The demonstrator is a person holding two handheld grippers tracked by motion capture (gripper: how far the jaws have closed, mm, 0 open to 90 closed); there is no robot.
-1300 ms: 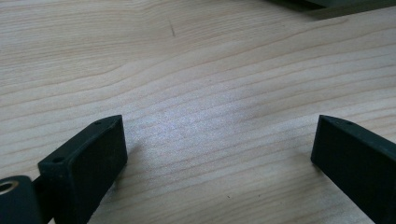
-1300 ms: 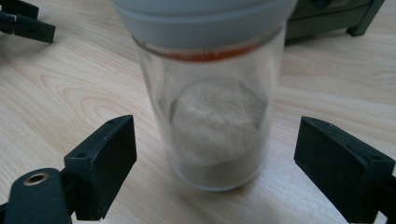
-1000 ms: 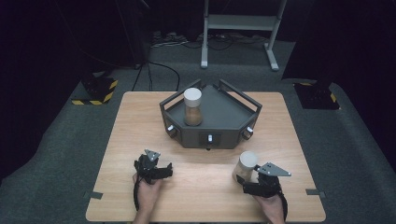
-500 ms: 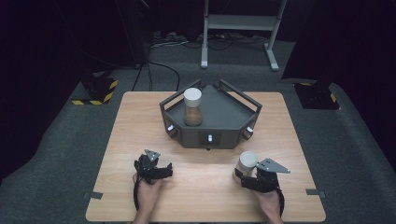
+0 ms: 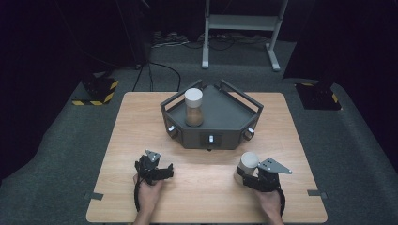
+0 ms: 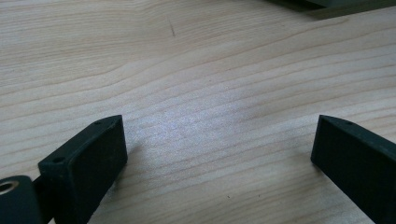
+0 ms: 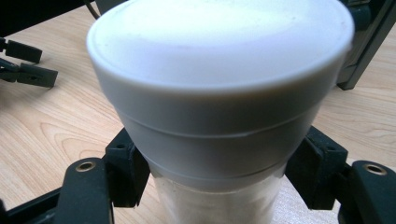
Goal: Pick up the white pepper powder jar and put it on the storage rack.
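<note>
A clear jar with a white lid (image 5: 248, 161) stands on the wooden table (image 5: 206, 187) at the front right. My right gripper (image 5: 244, 175) grips it just below the lid; its jaws have just been closing and both pads now press the jar's sides. In the right gripper view the lid (image 7: 219, 70) looms large between the right gripper's (image 7: 219, 186) black fingers (image 7: 123, 172). My left gripper (image 5: 164, 171) rests at the front left, open over bare wood, and the left gripper view has nothing between the left gripper's (image 6: 219, 154) jaws. A second white-lidded jar (image 5: 194, 108) with brown contents stands in the dark tray (image 5: 230, 117).
The dark angular tray sits at the table's far middle, with knobs on its front face (image 5: 210, 138). Its corner (image 7: 369, 42) is just beyond the gripped jar. A metal stand (image 5: 239, 28) and cables lie on the floor behind the table.
The right gripper's jaws have closed in on the jar near the front right. Both hands have stayed where they were.
</note>
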